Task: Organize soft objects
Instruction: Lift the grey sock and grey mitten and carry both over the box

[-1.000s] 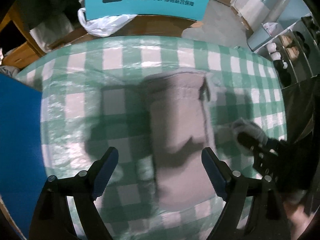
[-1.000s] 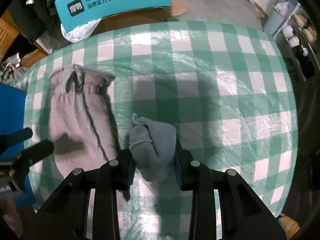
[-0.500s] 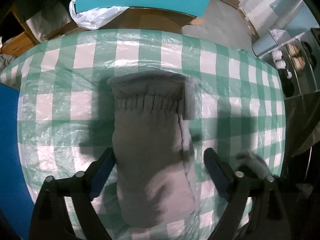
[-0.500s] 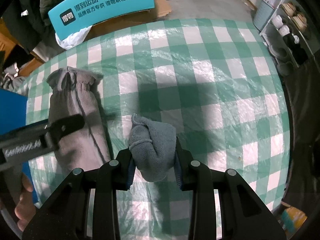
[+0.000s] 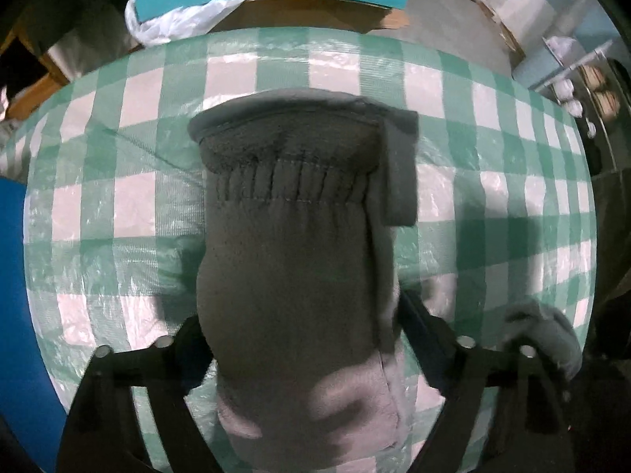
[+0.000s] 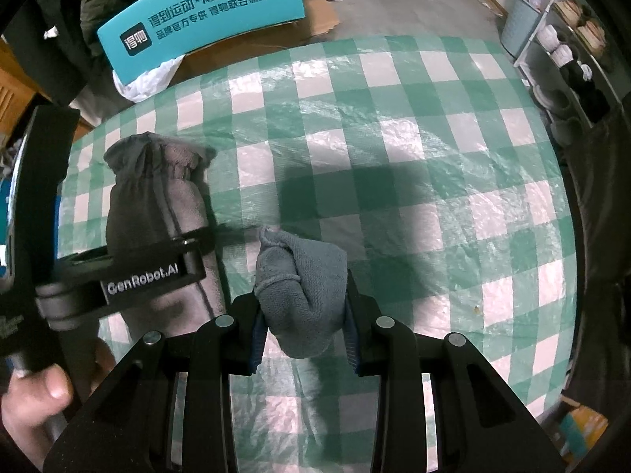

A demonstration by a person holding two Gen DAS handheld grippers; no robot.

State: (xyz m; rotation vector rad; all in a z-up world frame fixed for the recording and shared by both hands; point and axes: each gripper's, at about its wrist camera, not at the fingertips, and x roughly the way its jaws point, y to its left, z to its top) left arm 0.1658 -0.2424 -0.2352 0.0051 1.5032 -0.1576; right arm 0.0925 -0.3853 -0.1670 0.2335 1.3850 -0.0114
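Note:
A long grey fleece mitten (image 5: 292, 236) lies flat on the green-and-white checked tablecloth (image 6: 434, 157), cuff towards the far edge. My left gripper (image 5: 303, 327) points straight down over its lower half. Its jaws are closing, and the fleece bulges over both pads. In the right wrist view one of its fingers (image 6: 150, 276) lies across the mitten (image 6: 157, 197). My right gripper (image 6: 303, 327) is shut on a rolled blue-grey knit bundle (image 6: 303, 268), held just above the cloth to the right of the mitten. The left wrist view catches the bundle (image 5: 544, 335) at its right edge.
A teal box with white lettering (image 6: 197, 15) and a white plastic bag (image 6: 146, 82) sit beyond the table's far edge. A shelf with shoes (image 6: 572, 39) stands at the right. A blue surface (image 5: 19, 315) borders the table on the left. A person's hand (image 6: 31, 406) grips the left handle.
The left gripper came down closer over the mitten and its jaws drew in onto the mitten's sides. The right gripper keeps its grip on the bundle and has stayed put for the last half second.

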